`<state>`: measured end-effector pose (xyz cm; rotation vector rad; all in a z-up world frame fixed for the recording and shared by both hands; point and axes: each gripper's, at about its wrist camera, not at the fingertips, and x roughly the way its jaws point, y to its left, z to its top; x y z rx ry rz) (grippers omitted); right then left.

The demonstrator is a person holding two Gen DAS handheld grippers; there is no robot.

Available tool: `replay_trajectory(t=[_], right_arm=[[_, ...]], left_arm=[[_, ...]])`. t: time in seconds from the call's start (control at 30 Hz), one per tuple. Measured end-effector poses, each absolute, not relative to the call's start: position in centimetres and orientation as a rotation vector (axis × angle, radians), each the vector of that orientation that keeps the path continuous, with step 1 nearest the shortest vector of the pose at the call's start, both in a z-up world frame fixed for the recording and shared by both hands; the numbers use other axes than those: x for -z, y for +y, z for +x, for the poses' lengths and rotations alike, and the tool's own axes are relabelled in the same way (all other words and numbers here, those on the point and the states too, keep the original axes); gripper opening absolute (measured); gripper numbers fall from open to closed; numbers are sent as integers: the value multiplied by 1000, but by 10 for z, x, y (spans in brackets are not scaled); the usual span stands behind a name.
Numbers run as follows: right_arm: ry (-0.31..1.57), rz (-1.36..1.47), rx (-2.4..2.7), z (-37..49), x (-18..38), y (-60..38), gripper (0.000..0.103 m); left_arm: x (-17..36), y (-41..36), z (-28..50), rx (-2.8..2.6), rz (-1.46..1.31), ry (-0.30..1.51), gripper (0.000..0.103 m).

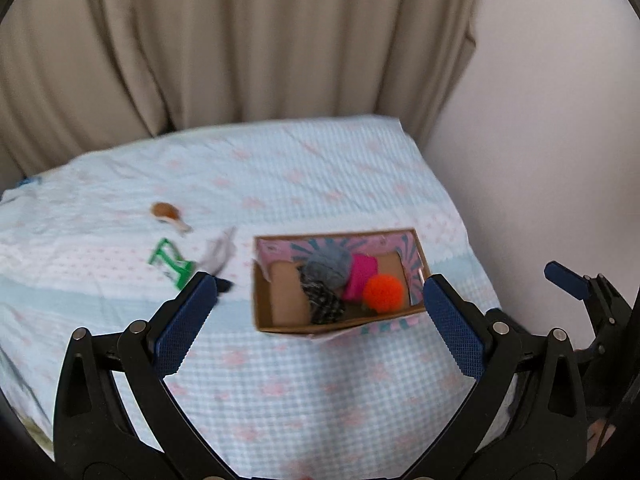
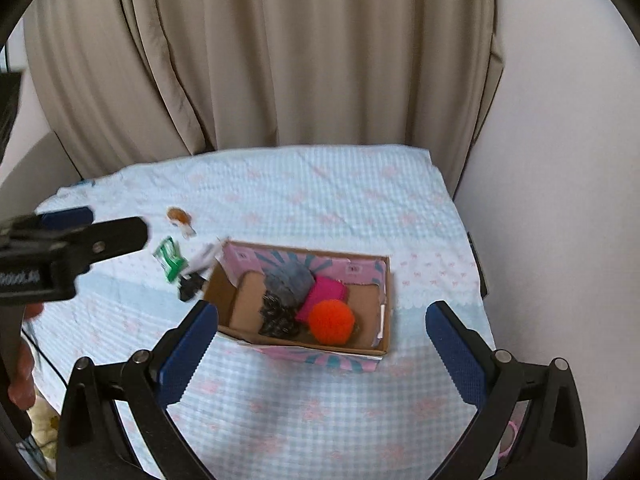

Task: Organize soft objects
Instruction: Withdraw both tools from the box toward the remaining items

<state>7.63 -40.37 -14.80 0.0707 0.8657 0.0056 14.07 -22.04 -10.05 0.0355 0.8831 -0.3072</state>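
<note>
Far left on the checked bedspread (image 1: 320,184) lies a small brown toy (image 1: 168,214), and just nearer the camera a green packet (image 1: 170,262). Beside that sits a white and dark bundle of cloth (image 1: 218,258), right up against the left wall of the box (image 1: 262,308). It's blurred, so what kind of cloth is hard to say.

Now the left gripper (image 1: 318,312): jaws spread wide, nothing between them, hovering above the bed. Its left finger (image 1: 186,320) sits almost over the near end of that bundle, which lies ahead and to the left, its long axis running away and slightly right. So the left hand looks the nearer one for the pick.

Moving right, the box already holds a grey knit ball (image 2: 290,280), a speckled dark piece (image 2: 278,316), a pink cloth (image 2: 324,294) and an orange pompom (image 2: 331,321), packed close together.

The right gripper (image 2: 320,344) also hangs released and empty, squared up over the box's near wall, with the bundle well off to its left.
</note>
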Motion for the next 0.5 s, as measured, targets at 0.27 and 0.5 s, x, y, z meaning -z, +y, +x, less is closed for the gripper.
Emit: replay_trajectory(t=[0.27,0.5], right_arm=[[735,96,33,41,95,-358,103],[678,156,21,31,78,-302,103]], left_arm=[[61,-124,90,165,-17,753,103],[54,-34,75,105,-53,730,103]])
